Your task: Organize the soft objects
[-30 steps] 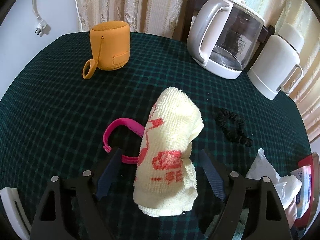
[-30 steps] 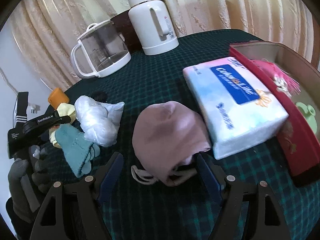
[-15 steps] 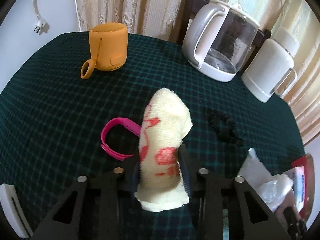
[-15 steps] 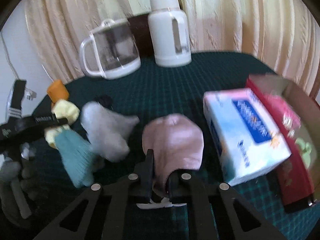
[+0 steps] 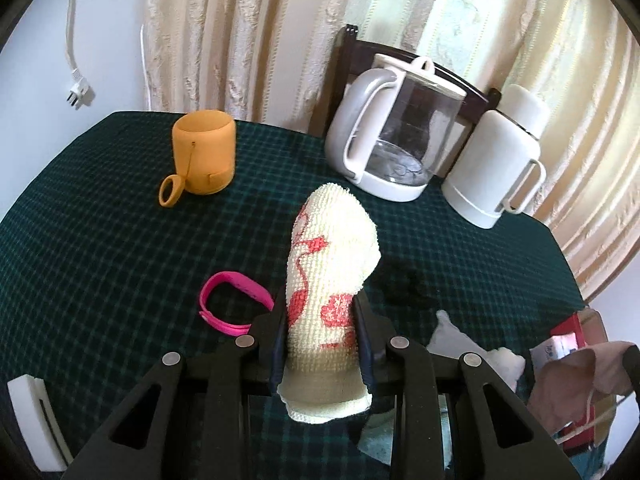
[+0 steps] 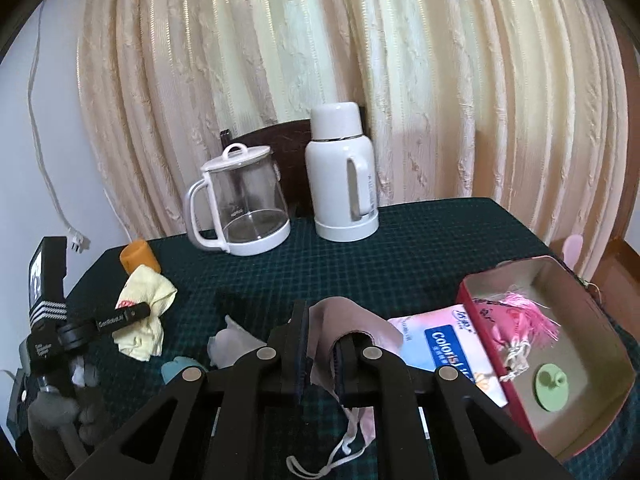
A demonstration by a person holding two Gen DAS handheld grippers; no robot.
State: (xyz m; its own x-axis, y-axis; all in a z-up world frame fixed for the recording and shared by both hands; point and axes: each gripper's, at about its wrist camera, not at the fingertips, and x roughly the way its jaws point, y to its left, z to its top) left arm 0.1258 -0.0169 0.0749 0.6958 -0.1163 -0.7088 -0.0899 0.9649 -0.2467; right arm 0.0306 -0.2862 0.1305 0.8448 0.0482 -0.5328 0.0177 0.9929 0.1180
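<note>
Left wrist cam: left gripper (image 5: 320,344) clamped tight on 1 yellow towel (image 5: 328,280) w/ red pattern, held up off the green check tablecloth (image 5: 100,248). On the cloth: 1 pink band (image 5: 232,300), 1 orange speaker (image 5: 203,151), 1 glass kettle (image 5: 396,148), 1 white flask (image 5: 496,160).

Right wrist cam: right gripper (image 6: 322,356) pinched closed on 1 pink mask (image 6: 352,324), straps dangling below. Just beside it 1 tissue pack (image 6: 452,344), then 1 red box (image 6: 560,344). The towel shows far left in the other gripper.

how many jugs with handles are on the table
2: a clear glass kettle with a white handle at the back by the curtain, and a white thermos jug right beside it.
</note>
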